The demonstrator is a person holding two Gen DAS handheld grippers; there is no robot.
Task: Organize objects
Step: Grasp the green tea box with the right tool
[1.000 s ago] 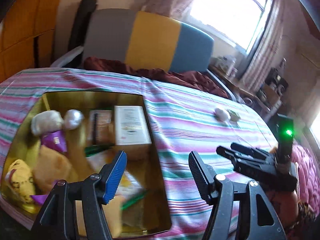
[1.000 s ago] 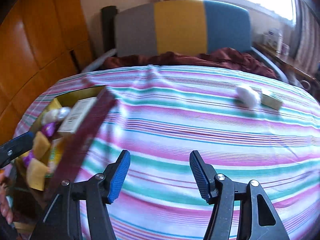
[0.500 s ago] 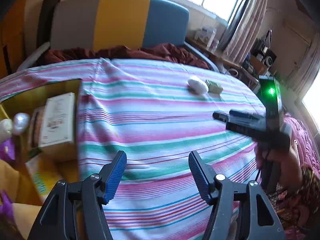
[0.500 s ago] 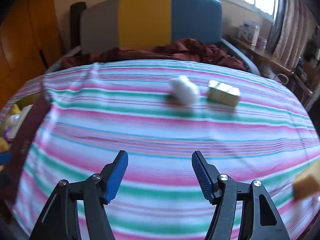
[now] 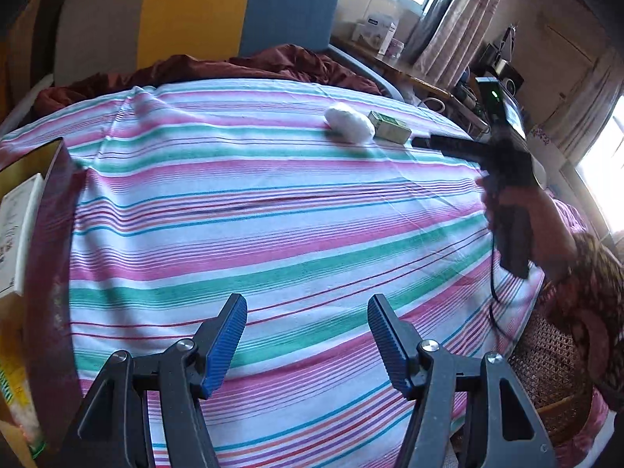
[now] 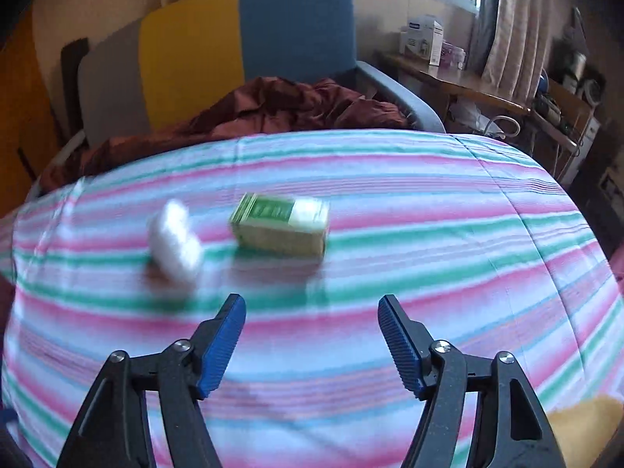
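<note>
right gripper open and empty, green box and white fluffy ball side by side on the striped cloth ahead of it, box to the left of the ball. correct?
One slip: the green box lies to the right of the white fluffy ball, as the right wrist view shows. The rest holds: the right gripper is empty, its jaws opening, both items on the striped cloth.

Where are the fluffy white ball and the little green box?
white cotton ball (image 6: 174,241): right wrist view, middle of the fluff.
green box (image 6: 280,223): right wrist view, its front side.

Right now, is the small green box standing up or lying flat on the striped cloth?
Lying flat. The green box rests on a long side on the striped cloth, its printed green face upward, beside the white cotton wad.
</note>
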